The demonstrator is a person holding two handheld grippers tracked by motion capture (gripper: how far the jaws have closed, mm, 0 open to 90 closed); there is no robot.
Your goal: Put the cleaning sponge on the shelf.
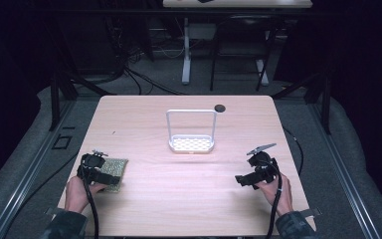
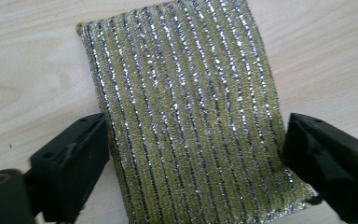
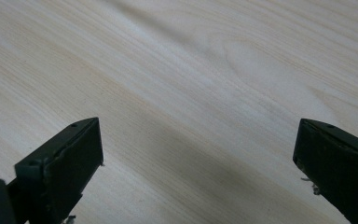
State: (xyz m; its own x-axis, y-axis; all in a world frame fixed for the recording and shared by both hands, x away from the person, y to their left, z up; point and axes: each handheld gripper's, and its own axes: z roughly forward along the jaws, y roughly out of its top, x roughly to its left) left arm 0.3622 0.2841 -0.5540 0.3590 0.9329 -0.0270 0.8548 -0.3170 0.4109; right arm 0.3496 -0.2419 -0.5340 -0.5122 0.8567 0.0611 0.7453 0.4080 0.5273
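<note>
Glittery green-gold, one scrubbing pad (image 2: 186,112) lies flat near the table's (image 1: 189,199) left front edge, between the left gripper's (image 2: 193,154) spread jaws, unclamped. Right gripper (image 3: 198,163) gapes empty over bare wood; one white rack (image 1: 191,132) stands mid-table.

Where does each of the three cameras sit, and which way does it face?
High view: above the person's side, facing forward and down on the table; both hands and grippers show.
Left gripper view: rides the left gripper, looking down its jaws at the scouring pad.
Right gripper view: rides the right gripper, jaws wide over bare wood.
Shared: the pad appears in the high and left gripper views.
</note>
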